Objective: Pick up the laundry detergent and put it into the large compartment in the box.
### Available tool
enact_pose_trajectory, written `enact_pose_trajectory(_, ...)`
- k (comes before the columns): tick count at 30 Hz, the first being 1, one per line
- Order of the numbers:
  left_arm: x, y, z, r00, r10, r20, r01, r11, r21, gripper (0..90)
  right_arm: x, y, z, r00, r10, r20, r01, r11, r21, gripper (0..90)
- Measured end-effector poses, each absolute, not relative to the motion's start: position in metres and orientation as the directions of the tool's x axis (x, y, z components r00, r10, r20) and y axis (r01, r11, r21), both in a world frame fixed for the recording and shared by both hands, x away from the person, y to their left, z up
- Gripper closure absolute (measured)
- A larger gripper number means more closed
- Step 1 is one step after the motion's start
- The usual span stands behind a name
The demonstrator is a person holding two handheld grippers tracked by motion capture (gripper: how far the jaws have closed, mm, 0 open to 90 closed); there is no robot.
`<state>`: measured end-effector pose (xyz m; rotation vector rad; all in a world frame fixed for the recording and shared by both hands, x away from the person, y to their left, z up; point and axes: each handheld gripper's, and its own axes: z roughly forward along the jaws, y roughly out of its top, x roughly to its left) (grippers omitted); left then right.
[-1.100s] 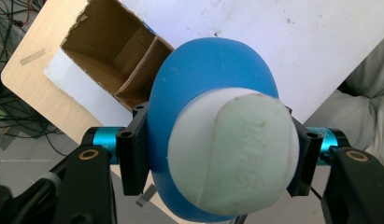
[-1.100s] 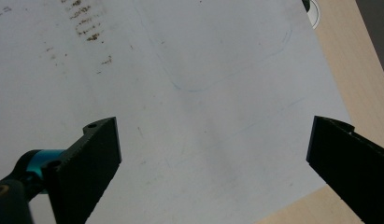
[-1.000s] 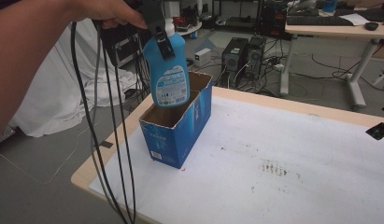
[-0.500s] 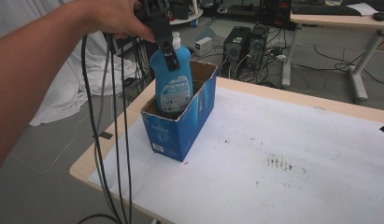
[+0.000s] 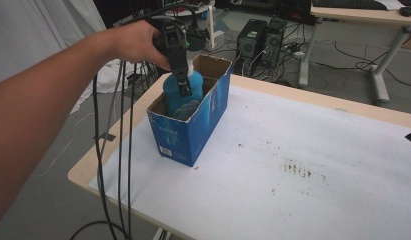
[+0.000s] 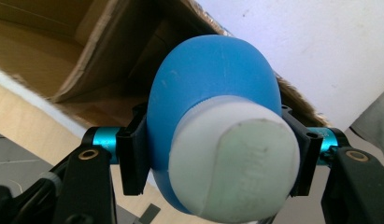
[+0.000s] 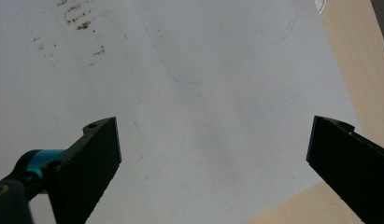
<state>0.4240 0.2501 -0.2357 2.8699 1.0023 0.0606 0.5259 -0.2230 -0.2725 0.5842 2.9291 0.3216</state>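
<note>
1. Lowering is the step in hand: the left gripper (image 5: 180, 75), at upper centre-left of the high view, holds the blue plastic bottle with a white cap (image 5: 179, 95) by its shoulder, just under the cap.
2. Jaw state, left: closed onto the bottle from both sides, as the left gripper view confirms, where the bottle (image 6: 213, 93) sits between the two black pads with its cap nearest the camera.
3. Change since the earlier frames: a second ago the bottle hung above the rim of the open blue cardboard box (image 5: 193, 130), with its label fully visible; now most of the body is below the rim, and only the shoulder, the cap and the top of the label clear it.
4. Meaning for the task: insertion is judged nearly complete. Whether the bottle base touches the box floor cannot be told.
5. Box position: on the white paper-covered counter (image 5: 303, 165), at centre-left of the high view, near the counter's left edge.
6. Jaw state, right: the right gripper (image 7: 213, 168) has its jaws set wide apart and empty, over bare counter paper.
7. Next move, as a judgement: continue straight down until seated, then release. A tilted bottle could catch the box wall.
</note>
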Motion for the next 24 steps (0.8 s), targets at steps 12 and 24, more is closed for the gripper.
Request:
enact_pose_trajectory(12, 0.429, 0.251, -0.27, 0.786, 0.618, -0.012, 0.617, -0.784, 0.076, 38.0, 0.527, -0.228, -0.279, -0.911, 0.405, -0.08, 0.379, 0.897, 0.227, 2.2)
enact_pose_trajectory(24, 0.432, 0.255, -0.275, 0.774, 0.632, -0.032, 0.632, -0.77, 0.091, 37.8, 0.529, -0.229, -0.284, -0.912, 0.403, -0.077, 0.379, 0.899, 0.219, 2.1)
